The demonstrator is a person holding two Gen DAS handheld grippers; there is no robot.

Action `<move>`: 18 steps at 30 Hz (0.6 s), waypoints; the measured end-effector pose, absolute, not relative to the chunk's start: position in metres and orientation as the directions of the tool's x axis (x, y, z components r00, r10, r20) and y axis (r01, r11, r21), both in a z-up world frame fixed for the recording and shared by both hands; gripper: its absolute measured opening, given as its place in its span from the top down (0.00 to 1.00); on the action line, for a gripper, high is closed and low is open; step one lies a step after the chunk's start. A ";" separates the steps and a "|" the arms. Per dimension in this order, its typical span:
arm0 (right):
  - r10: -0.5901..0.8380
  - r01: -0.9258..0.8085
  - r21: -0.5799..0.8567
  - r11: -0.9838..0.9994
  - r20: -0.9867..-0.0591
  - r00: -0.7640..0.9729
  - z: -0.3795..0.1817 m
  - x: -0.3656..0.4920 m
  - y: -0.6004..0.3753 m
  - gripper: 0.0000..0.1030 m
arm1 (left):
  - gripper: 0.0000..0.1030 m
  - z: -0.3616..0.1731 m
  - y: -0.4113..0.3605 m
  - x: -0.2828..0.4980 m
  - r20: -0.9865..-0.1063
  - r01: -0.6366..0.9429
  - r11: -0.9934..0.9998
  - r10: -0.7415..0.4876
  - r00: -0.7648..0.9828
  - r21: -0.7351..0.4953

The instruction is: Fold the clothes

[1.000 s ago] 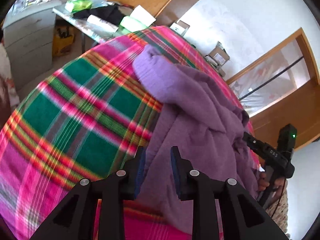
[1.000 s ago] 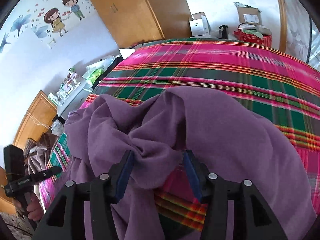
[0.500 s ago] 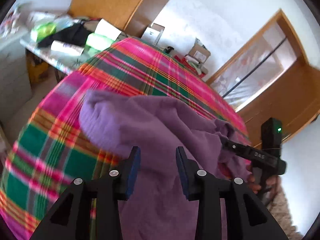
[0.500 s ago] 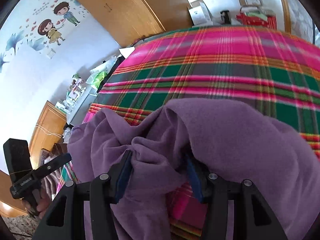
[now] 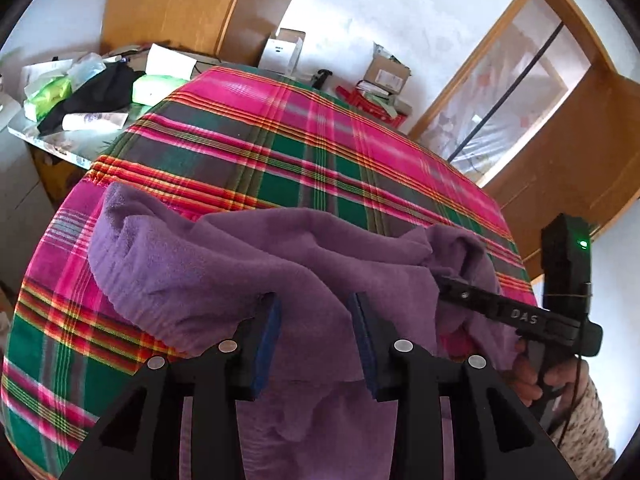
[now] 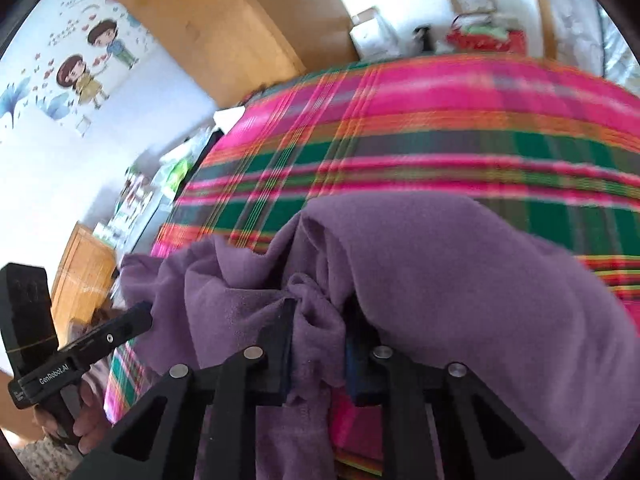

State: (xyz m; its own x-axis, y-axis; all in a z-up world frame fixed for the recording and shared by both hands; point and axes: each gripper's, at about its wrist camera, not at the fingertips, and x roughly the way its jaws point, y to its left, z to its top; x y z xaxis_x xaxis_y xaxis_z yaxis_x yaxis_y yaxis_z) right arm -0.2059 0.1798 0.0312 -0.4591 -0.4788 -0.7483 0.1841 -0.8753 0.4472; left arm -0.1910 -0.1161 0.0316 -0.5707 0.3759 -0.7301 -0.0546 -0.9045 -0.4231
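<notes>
A purple fleece garment [image 5: 248, 264] lies bunched on a bed covered by a pink, green and orange plaid blanket [image 5: 304, 152], at the near edge of the bed, with part of the cloth hanging over that edge toward the cameras. The far half of the blanket lies bare.

The left tool [image 5: 314, 340] points down at the garment near the bed's near edge. Its blue-padded fingers [image 5: 266, 344] stand apart, with purple cloth lying in the gap; the pads do not press on it. In the right wrist view the left tool [image 6: 138, 316] shows from the side at the bed's near left corner, held by a hand [image 6: 86, 420].

The right tool [image 6: 318, 344] is closing, and a gathered fold of the purple fleece already sits pinched between its two pads, bulging up above them and hanging down below. From the left wrist view, the right tool [image 5: 444, 286] reaches into the crumpled right end of the garment, close to the bed's near right corner, with a hand [image 5: 532, 376] and a knitted sleeve [image 5: 580, 428] behind it.

Beyond the bed's left edge stands a cluttered side table [image 5: 68, 136] carrying packets and a black cloth. Cardboard boxes [image 5: 386, 74] sit against the white wall past the far edge, beside a wooden wardrobe [image 5: 176, 4].
</notes>
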 end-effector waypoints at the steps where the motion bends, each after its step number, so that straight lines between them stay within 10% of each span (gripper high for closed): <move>1: -0.466 0.172 0.441 -0.881 -0.741 -0.483 0.035 -0.203 0.186 0.81 | 0.63 0.032 -0.117 -0.192 -0.729 -0.048 -0.903 0.376 -0.572 -0.428; 18: -0.264 -0.031 0.371 -0.928 -0.715 -0.647 0.056 -0.160 0.289 0.81 | 0.63 0.024 -0.059 -0.216 -0.760 -0.091 -0.912 0.385 -0.524 -0.399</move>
